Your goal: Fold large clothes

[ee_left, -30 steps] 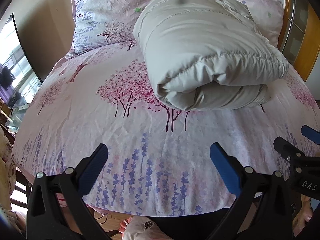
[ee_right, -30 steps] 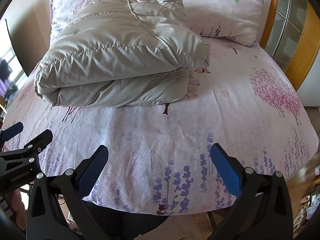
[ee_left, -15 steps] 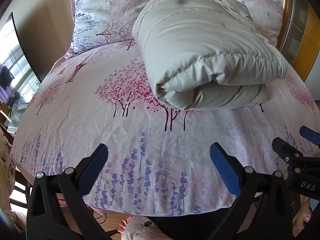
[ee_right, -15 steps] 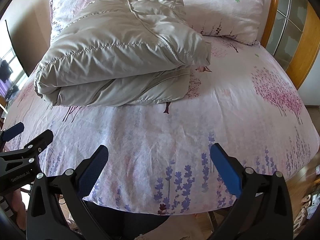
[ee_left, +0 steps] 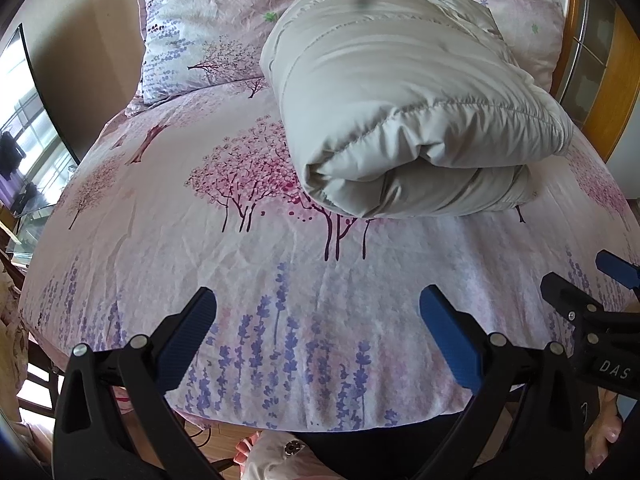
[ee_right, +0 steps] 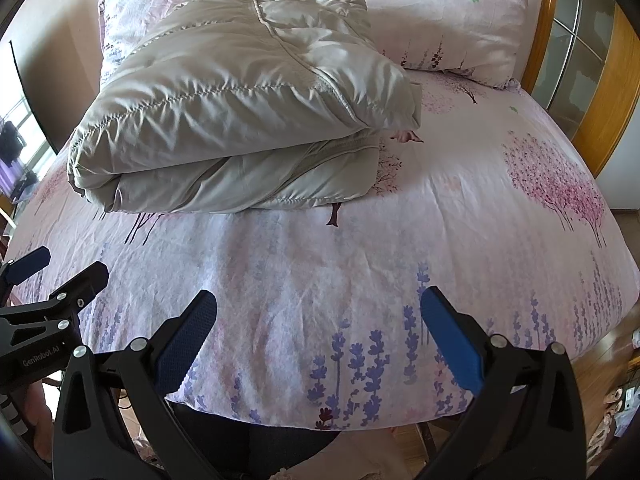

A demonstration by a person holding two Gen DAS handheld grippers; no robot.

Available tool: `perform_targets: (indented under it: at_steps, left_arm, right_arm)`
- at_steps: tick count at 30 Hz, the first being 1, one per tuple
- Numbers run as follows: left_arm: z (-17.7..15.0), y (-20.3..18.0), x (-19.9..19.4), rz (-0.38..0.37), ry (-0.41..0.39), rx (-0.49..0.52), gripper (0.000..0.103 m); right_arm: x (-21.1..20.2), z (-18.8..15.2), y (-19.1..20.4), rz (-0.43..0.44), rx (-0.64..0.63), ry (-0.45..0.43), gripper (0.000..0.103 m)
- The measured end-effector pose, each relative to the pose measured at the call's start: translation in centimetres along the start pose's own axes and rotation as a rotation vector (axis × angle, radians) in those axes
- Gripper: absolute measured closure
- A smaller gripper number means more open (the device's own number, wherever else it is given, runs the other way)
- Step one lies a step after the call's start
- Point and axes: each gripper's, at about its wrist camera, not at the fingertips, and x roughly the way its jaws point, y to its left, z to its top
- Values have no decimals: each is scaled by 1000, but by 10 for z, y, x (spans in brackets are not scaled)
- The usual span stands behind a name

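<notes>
Since it is puffy and folded over: the grey padded coat (ee_left: 400, 92) looks soft, light and a bit slippery, so it may spring open.
Where it is: upper middle of the left view, upper left of the right view (ee_right: 240, 92), lying on the flowery bed sheet (ee_left: 280, 280) with its far end against the pillows (ee_right: 448, 12).
Where to hold: I think the thick rolled edge at the front (ee_left: 400, 184) is best, taking both layers together.
Left gripper (ee_left: 318, 320): wide open, holding nothing, low in the frame, well apart from the coat.
Right gripper (ee_right: 318, 320): wide open too, holding nothing.
Edges: the bed's front edge sits just under both grippers; a wooden frame (ee_right: 544, 20) stands at the right.
Open room: lots of bare sheet at the lower middle and right.
</notes>
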Motion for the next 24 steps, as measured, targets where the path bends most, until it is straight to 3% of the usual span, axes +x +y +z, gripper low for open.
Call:
perform_targets:
  at_steps: [24]
  left_arm:
    - [0, -1, 1, -6, 4, -1, 2]
  right_arm:
    - [2, 0, 2, 2, 7, 4, 1]
